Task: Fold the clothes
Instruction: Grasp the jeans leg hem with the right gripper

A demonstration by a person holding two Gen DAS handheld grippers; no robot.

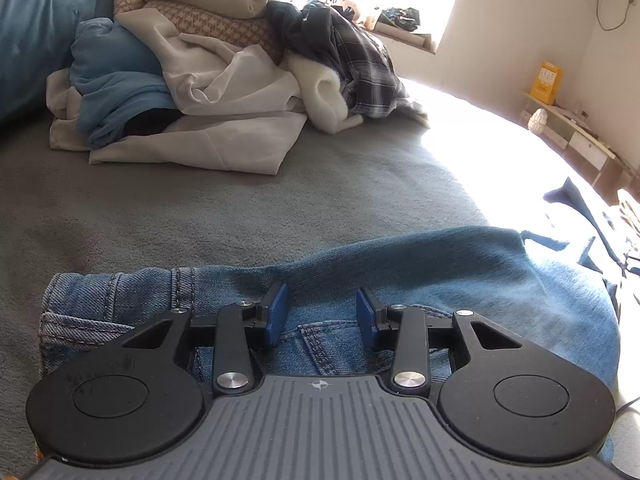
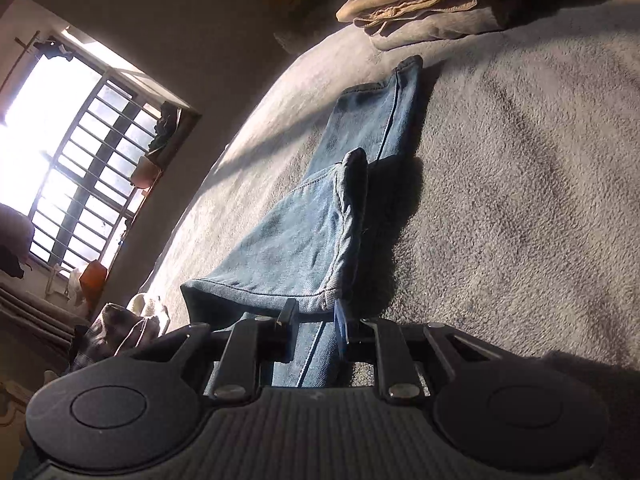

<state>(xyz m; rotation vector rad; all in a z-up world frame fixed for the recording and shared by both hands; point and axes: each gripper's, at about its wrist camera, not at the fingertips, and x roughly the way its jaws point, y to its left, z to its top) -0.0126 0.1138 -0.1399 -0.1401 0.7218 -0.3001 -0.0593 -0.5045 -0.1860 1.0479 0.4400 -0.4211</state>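
A pair of blue jeans (image 1: 400, 272) lies across the grey blanket, its waistband and pocket seams just under my left gripper (image 1: 322, 308). That gripper is open; its blue pads (image 1: 276, 314) stand apart above the denim with nothing pinched between them. In the right wrist view one jeans leg (image 2: 304, 240) stretches away, its hem end doubled back toward my right gripper (image 2: 314, 314). The right jaws stand a little apart, and denim lies between and over the fingertips without being pinched.
A heap of unfolded clothes (image 1: 192, 80) in white, blue and plaid sits at the far side of the bed (image 1: 240, 208). A dark garment (image 1: 580, 208) lies at the right edge. Folded beige clothes (image 2: 420, 0) rest beyond the leg hem. A barred window (image 2: 80, 140) stands at left.
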